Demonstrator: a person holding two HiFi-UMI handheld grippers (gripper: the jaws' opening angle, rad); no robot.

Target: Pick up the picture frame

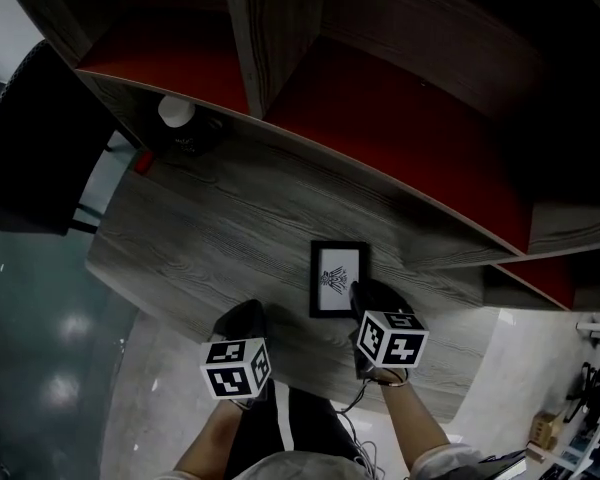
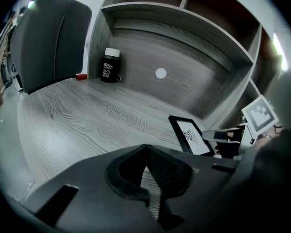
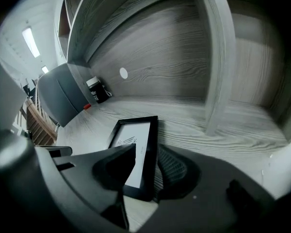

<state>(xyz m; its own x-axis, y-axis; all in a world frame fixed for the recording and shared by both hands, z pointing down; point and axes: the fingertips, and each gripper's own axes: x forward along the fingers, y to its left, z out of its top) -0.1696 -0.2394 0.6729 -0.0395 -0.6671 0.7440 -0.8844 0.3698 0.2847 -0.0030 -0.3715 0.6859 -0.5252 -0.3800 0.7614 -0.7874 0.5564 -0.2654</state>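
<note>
A black picture frame (image 1: 339, 278) with a white print lies flat on the grey wood desk (image 1: 200, 228), near its front edge. My right gripper (image 1: 360, 293) is at the frame's near right corner. In the right gripper view the frame (image 3: 136, 149) has its right edge between the jaws, which stand apart, so this gripper (image 3: 146, 149) is open. My left gripper (image 1: 242, 318) hovers over the desk's front edge, left of the frame and apart from it. Its jaw tips meet with nothing between them (image 2: 145, 147). The left gripper view shows the frame (image 2: 190, 134) with the right gripper (image 2: 228, 137) beside it.
A black jar with a white lid (image 1: 177, 113) and a small red thing (image 1: 143, 161) sit at the desk's far left corner. A dark chair (image 1: 40, 138) stands left of the desk. Shelf compartments with an upright divider (image 1: 255, 38) rise behind the desk.
</note>
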